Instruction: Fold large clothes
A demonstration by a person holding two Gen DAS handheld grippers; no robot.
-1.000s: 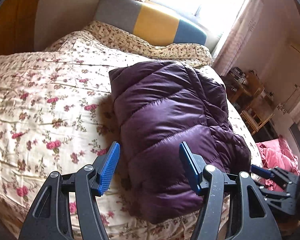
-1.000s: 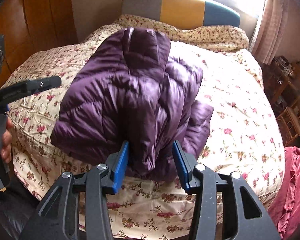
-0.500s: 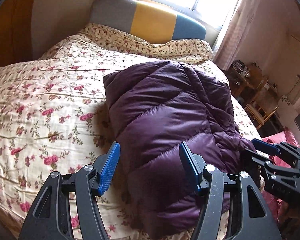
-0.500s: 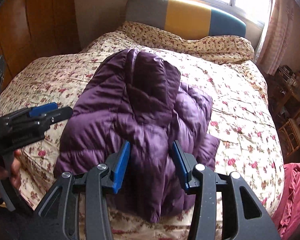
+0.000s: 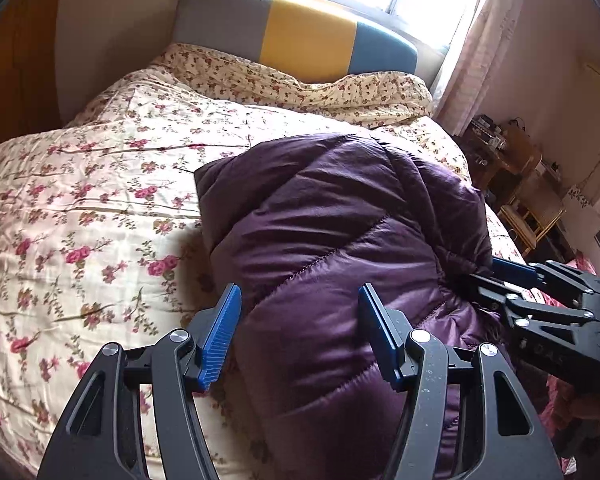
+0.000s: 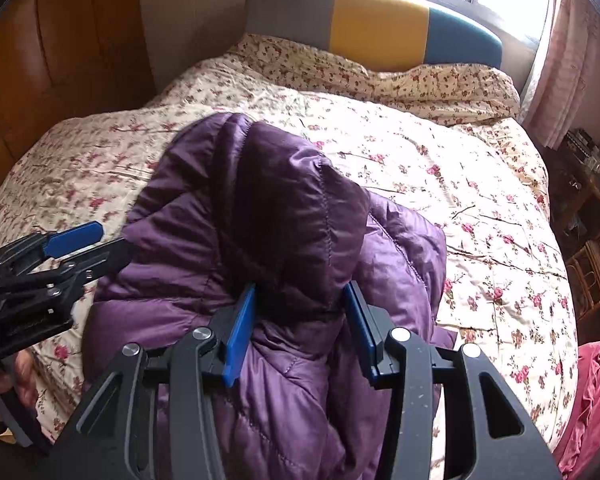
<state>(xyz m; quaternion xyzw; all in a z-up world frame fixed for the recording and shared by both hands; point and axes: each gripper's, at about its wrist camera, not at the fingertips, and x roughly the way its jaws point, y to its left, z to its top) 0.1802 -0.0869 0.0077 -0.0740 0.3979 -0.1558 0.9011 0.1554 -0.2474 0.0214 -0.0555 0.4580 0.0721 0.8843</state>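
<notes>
A purple quilted puffer jacket [image 5: 332, 240] lies folded into a bundle on the flowered bed; it also shows in the right wrist view [image 6: 260, 232]. My left gripper [image 5: 298, 332] is open, its blue pads wide apart over the jacket's near edge, holding nothing. My right gripper [image 6: 298, 328] has its jaws partly closed around a thick fold of the jacket. In the left wrist view the right gripper [image 5: 540, 300] sits at the jacket's right side. In the right wrist view the left gripper [image 6: 52, 264] is at the jacket's left side.
The bed [image 5: 92, 216] has a cream quilt with red flowers and a grey, yellow and blue headboard [image 5: 300, 48]. Wooden furniture [image 5: 520, 184] stands to the right. Pink cloth [image 6: 592, 400] lies by the bed's right edge. A wooden wardrobe [image 6: 60, 48] is on the left.
The jacket has been moved further onto the bed and set down. Both grippers have moved forward with it; the right stays clamped on the fold.
</notes>
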